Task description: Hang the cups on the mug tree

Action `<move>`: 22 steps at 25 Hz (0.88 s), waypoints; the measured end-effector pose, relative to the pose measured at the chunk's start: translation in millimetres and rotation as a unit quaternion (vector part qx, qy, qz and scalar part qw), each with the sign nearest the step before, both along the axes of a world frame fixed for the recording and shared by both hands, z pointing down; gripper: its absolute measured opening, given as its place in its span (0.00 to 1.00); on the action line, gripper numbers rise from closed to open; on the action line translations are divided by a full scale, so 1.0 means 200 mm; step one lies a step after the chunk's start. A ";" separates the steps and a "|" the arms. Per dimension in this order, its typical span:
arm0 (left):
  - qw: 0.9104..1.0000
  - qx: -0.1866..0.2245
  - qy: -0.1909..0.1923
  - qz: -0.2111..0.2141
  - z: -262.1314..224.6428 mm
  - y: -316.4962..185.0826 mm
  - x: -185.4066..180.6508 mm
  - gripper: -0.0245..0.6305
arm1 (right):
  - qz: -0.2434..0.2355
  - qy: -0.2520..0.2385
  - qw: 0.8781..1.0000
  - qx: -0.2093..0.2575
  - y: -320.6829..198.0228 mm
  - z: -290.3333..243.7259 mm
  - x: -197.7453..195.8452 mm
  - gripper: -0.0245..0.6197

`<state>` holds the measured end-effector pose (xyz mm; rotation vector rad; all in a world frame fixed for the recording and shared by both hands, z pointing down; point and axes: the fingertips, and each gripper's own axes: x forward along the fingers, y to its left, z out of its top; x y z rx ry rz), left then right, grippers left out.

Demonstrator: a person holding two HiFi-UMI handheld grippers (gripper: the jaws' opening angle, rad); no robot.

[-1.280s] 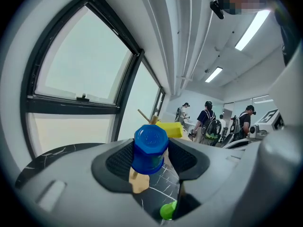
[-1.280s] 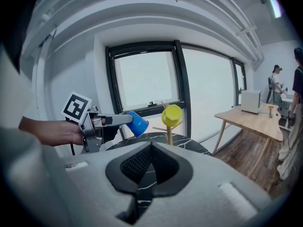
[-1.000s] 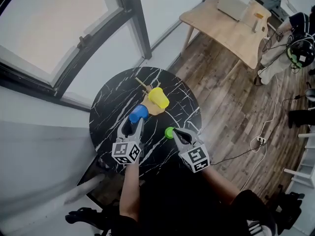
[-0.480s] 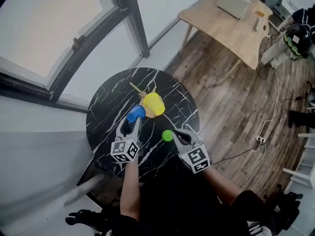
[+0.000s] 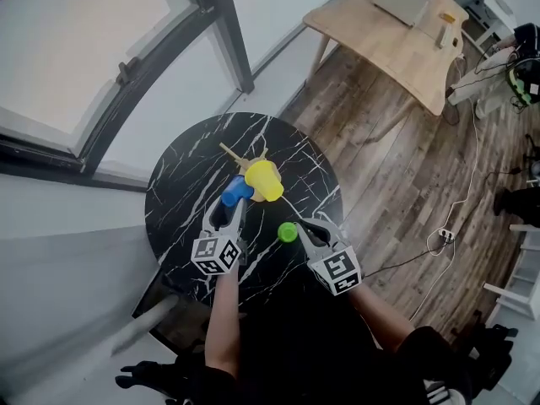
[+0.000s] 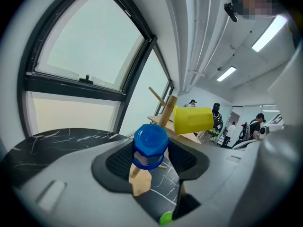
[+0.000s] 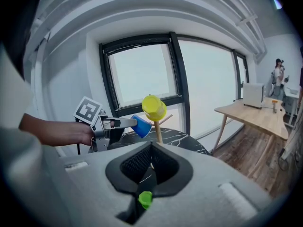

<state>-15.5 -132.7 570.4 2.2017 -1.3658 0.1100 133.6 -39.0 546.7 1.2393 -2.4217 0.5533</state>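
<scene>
Left gripper [image 5: 229,209] clamped wide on blue cup [image 6: 150,145], cup's base facing back along jaws, mouth toward mug tree [image 6: 166,109]. Blue cup low against trunk, just beside yellow cup [image 5: 264,180]; on a peg or not, cannot tell. Yellow cup already hanging from upper peg. Right gripper [image 5: 300,226] jaws pressed together, green cup [image 5: 288,232] pinched at tips, near tree but apart from it, over round black marble table [image 5: 181,184].

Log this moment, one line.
left claw: grips blue cup at mug tree | right claw: shut | yellow cup: hung | green cup: unhung
</scene>
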 end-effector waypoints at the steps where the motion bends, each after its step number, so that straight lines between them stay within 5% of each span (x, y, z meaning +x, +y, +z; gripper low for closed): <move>1: 1.000 -0.002 0.001 0.001 0.01 0.00 0.00 0.39 | 0.000 0.001 1.000 -0.002 0.00 0.01 0.00 0.04; 22: 0.999 -0.035 0.021 0.028 0.13 0.01 0.03 0.46 | 0.022 0.008 1.000 -0.012 0.01 0.03 -0.03 0.04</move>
